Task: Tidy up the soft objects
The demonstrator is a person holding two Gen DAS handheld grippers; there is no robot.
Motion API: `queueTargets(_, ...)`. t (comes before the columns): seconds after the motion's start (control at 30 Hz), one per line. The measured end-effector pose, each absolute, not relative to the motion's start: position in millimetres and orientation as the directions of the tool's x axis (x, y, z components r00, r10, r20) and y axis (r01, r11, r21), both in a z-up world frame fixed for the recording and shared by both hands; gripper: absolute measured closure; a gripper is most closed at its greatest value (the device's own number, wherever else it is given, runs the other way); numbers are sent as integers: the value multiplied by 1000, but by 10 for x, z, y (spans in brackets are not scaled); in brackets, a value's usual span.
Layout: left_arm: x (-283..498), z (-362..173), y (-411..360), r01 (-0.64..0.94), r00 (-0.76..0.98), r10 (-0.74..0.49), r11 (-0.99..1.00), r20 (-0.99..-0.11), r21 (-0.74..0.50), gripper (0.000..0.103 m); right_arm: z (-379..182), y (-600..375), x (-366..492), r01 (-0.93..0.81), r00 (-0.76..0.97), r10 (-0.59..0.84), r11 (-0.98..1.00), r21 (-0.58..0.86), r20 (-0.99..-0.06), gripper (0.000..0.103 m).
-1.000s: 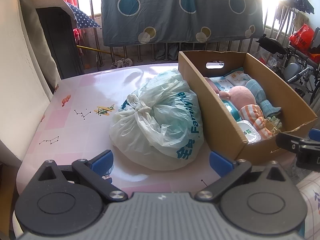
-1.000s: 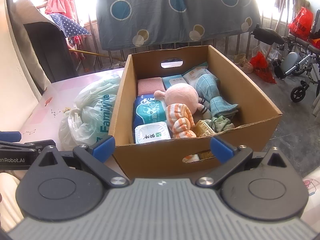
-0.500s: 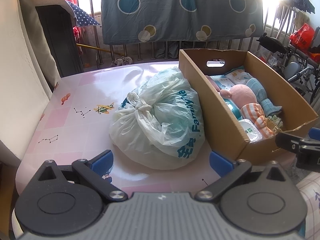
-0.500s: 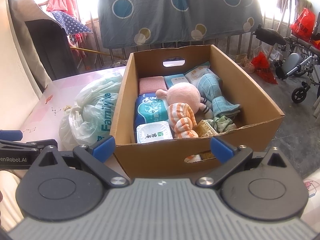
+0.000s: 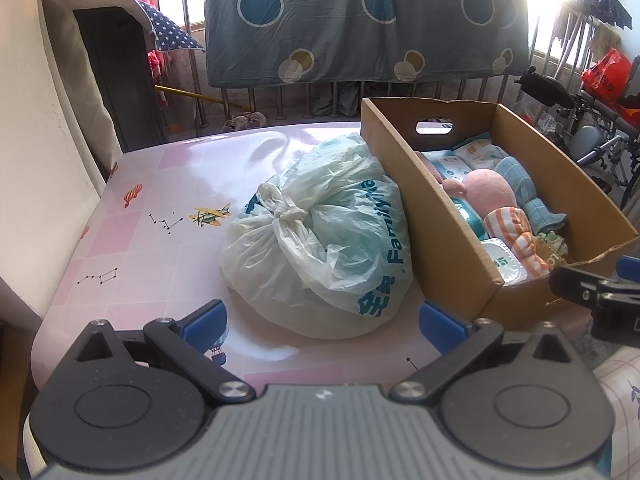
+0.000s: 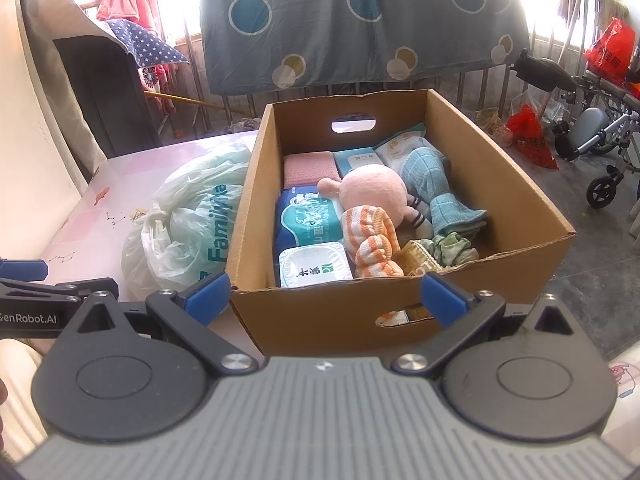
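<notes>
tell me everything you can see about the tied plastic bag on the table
The plastic bag is thin, crinkled, translucent white-green film with teal print reading "Family" plus other characters. Its handles are knotted on top, so it is closed; the contents are hidden. Full and rounded, it slumps on the pink patterned table, its right side pressed against the cardboard box's outer wall. The left claw is open just short of it, not touching.
</notes>
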State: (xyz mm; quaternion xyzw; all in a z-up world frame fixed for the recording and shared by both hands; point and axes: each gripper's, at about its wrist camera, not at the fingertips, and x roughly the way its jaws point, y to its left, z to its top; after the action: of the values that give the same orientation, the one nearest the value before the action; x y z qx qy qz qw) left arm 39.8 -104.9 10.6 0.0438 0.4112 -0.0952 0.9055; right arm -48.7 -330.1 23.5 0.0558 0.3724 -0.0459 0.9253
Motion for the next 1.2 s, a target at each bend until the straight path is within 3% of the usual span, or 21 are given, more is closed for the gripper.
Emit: queueTargets(1.2,383,130,-1053,206,647,-135,979,-751,1,0,255,-3292,-483,125,718,-41,990,70,-695,1)
